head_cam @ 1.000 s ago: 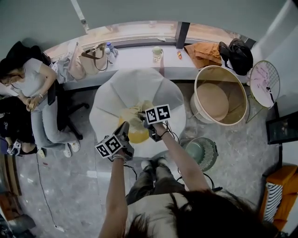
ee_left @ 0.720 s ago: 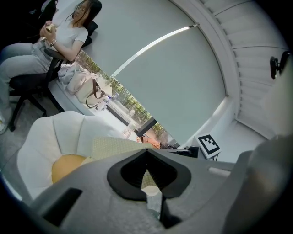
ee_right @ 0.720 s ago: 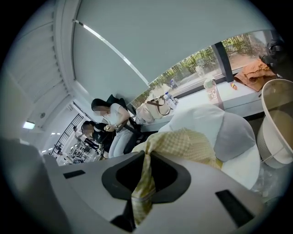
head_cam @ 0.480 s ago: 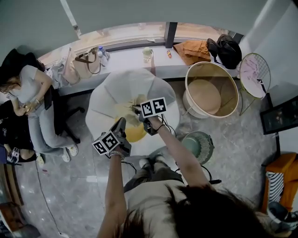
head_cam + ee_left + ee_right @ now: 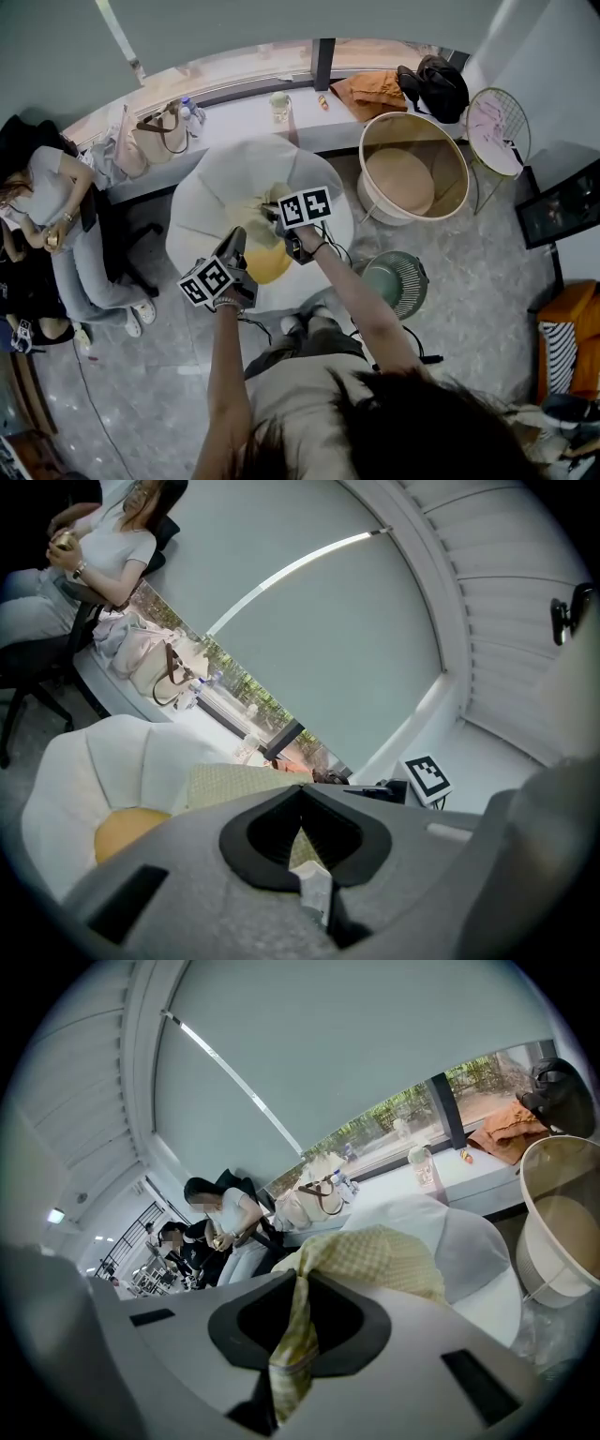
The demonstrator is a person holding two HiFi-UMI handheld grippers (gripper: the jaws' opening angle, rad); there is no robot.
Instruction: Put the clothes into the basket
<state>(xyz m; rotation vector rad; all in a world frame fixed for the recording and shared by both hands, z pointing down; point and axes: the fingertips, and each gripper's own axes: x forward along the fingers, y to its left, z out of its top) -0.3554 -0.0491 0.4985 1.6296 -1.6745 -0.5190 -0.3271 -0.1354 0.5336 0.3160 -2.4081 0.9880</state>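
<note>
A pale yellow checked garment [image 5: 255, 223] hangs stretched between my two grippers above a white shell-shaped chair [image 5: 234, 178] with a yellow cushion [image 5: 270, 267]. The left gripper [image 5: 234, 248] is shut on one edge; in the left gripper view the cloth [image 5: 234, 782] runs into the closed jaws [image 5: 305, 841]. At the other side the right gripper [image 5: 274, 216] is shut on it too, and the right gripper view shows a fold [image 5: 375, 1255] pinched between the jaws [image 5: 295, 1335]. The round beige basket [image 5: 459, 173] stands on the floor to the right, also seen as the basket [image 5: 562, 1162].
A seated person [image 5: 47, 197] is at the left. Handbags [image 5: 155, 131], a bottle [image 5: 279, 103], an orange cloth [image 5: 375, 89] and a black bag [image 5: 436, 84] lie along the window ledge. A floor fan [image 5: 394, 281] and a wire side table [image 5: 497, 127] stand near the basket.
Both grippers have lifted the checked garment a little higher above the chair. Their grip is unchanged.
</note>
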